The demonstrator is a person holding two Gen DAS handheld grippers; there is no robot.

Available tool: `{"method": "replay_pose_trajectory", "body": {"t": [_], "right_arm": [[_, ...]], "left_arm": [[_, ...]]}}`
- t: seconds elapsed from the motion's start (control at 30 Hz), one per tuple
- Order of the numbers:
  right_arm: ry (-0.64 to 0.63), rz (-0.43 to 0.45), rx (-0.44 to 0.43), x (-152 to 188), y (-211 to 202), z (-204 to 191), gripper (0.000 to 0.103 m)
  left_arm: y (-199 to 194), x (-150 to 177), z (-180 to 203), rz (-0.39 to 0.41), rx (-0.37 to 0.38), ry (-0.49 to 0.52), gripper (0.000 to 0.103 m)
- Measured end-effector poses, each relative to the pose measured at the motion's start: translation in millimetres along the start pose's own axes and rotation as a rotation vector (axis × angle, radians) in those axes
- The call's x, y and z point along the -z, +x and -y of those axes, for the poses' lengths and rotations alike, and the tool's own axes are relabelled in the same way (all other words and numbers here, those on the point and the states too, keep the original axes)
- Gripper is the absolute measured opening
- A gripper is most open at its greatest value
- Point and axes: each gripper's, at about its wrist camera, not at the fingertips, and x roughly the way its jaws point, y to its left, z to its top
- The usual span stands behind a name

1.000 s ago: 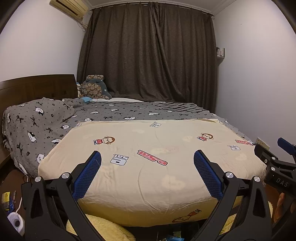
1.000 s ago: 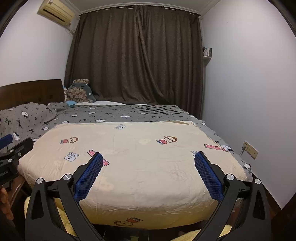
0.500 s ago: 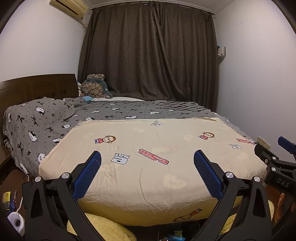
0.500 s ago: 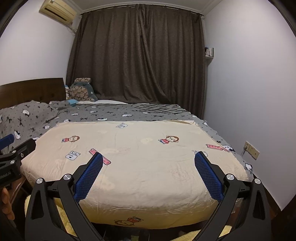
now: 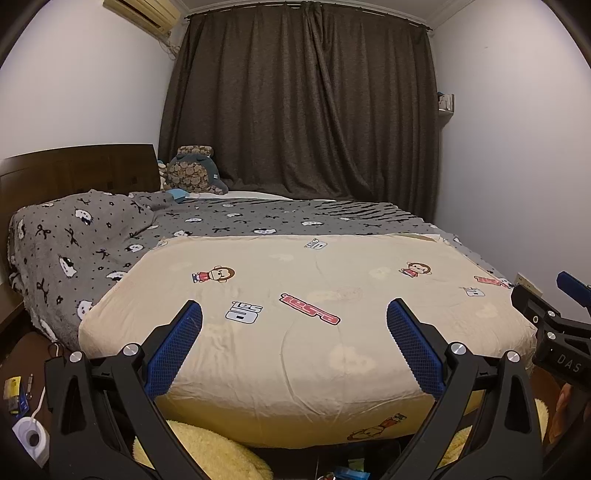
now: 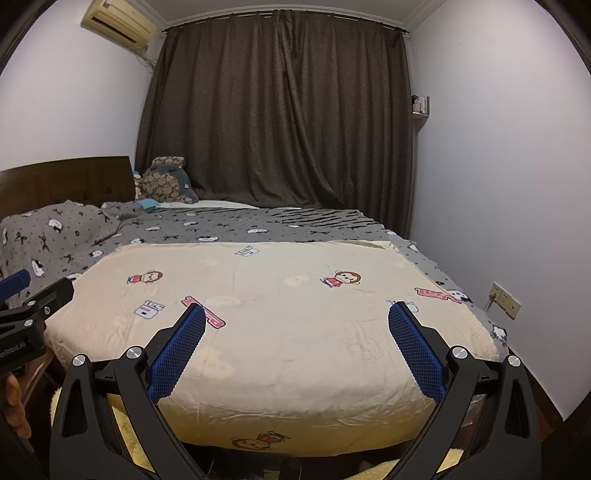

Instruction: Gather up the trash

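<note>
A quilt (image 5: 303, 332) lies on the near part of the bed (image 5: 258, 221), with a blanket (image 5: 92, 240) spread behind it and to its left. At the far left corner a plush toy (image 5: 192, 171) sits on the bed beside the headboard (image 5: 74, 170). A curtain (image 5: 303, 103) hangs behind the bed. An air conditioner (image 5: 142, 13) is mounted high on the left wall; a small shelf (image 5: 445, 107) is fixed to the right wall, with a wall socket (image 6: 506, 304) lower and nearer. A rug (image 5: 207, 450) lies on the floor before the bed.

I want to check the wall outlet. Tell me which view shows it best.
The right wrist view: the wall outlet shows whole, with something plugged in. The left wrist view shows only its corner behind the other tongs.
</note>
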Motion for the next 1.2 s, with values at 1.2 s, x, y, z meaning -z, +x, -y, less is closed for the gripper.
{"method": "replay_pose_trajectory", "body": {"t": [1.2], "right_arm": [[-0.004,-0.001,-0.012,-0.4,-2.7,-2.3,0.099]], "left_arm": [[-1.8,4.4,-1.4,-0.002,0.008,0.001,0.095]]}}
